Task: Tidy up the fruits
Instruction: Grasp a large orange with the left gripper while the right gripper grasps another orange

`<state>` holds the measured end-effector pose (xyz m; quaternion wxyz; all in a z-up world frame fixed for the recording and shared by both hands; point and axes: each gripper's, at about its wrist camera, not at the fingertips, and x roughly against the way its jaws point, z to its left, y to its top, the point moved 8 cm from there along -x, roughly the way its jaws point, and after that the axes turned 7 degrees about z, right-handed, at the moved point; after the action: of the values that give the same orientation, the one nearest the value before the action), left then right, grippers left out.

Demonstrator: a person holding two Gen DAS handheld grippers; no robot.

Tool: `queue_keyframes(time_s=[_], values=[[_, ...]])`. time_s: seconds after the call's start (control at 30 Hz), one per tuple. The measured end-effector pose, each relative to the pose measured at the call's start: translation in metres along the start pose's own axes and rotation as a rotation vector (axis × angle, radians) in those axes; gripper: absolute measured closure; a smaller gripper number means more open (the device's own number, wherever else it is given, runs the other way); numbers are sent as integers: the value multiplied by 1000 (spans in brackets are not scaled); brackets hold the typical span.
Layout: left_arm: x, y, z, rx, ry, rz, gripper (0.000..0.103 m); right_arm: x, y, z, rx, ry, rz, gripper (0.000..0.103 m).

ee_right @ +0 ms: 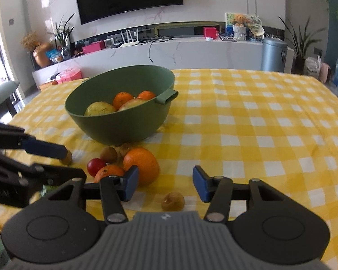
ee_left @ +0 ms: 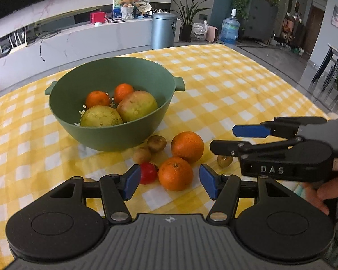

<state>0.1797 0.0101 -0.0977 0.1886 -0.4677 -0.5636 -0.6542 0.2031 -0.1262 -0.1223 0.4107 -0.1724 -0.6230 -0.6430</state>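
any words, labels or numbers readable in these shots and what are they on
"DAS": raised letters on the black body of the right gripper, seen from the left wrist view.
Small round emblem on the grey ribbed left gripper housing: no readable text.
Printed cards and red box on the far white counter: too small and blurred to read.

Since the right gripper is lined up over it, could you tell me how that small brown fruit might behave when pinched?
The small brown fruit looks round, so it may roll on the checked tablecloth if nudged. It sits well inside the open right gripper, so it is probably light. Its wrinkled skin suggests softness, so squeeze gently.
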Motion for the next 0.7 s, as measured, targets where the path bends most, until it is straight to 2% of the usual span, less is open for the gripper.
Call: queue_keyframes(time_s=[0.13, 0.27, 0.5, 0.7], values=[[-9, -1, -10, -62, 27, 10, 33, -1, 0, -2, -21, 1, 3, 53], [-23, -3, -18, -127, 88, 29, 33, -1, 1, -1, -25, 4, 2, 53], [-41, -5, -22, -178, 146, 63, 35, -4, 0, -4, -37, 5, 15, 53], [-47, -5, -29, -242, 187, 54, 35, -7, 0, -5, -42, 2, 28, 53]])
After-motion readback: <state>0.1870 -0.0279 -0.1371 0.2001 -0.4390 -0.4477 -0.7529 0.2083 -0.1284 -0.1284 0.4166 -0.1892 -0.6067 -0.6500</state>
